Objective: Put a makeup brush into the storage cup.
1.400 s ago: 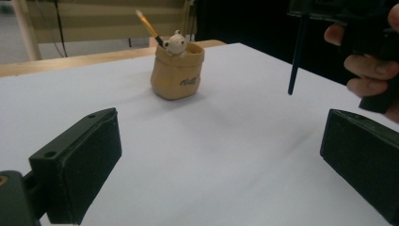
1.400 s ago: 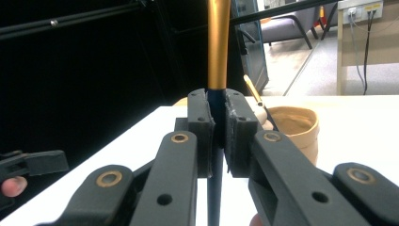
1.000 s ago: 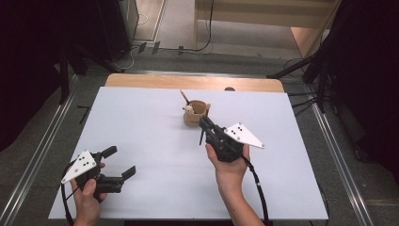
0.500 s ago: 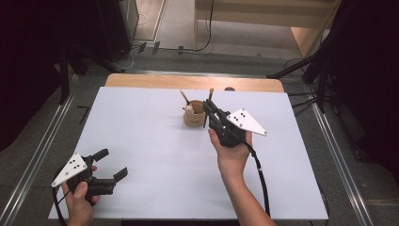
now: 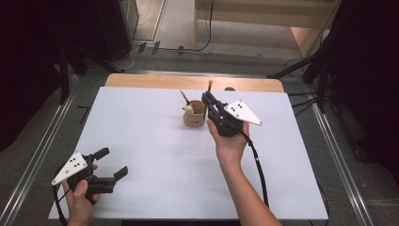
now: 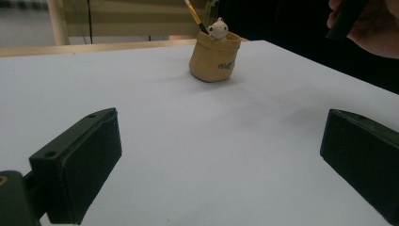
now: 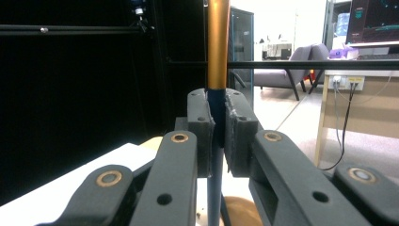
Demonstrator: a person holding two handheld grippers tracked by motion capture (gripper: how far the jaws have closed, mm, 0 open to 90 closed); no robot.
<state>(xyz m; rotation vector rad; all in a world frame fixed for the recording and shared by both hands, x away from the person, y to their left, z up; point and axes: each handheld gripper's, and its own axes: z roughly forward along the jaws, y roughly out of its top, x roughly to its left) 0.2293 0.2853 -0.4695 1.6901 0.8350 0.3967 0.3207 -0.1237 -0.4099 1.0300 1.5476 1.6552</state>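
A tan pouch-shaped holder (image 5: pixel 194 117) stands at the middle back of the white table (image 5: pixel 141 141), with a small bear figure (image 5: pixel 188 109) on its rim and one brush (image 5: pixel 184 97) leaning in it. My right gripper (image 5: pixel 210 100) is just right of the holder, shut on a second brush (image 5: pixel 210 86) held upright. In the right gripper view the jaws clamp the brush's dark blue shaft (image 7: pixel 217 113) below its golden section, above the holder (image 7: pixel 241 211). My left gripper (image 5: pixel 111 163) is open near the front left corner, its pads (image 6: pixel 80 160) apart and aimed at the holder (image 6: pixel 214 61).
A wooden strip (image 5: pixel 141 81) runs along the table's far edge. Metal rails (image 5: pixel 42 146) flank both sides of the table. The right gripper's cable (image 5: pixel 259 169) trails back along the forearm. Dark stands and floor cables lie beyond the table.
The right gripper has carried the brush away from me to the holder's right side and tipped it upright. The left gripper pulled back toward the front left corner.
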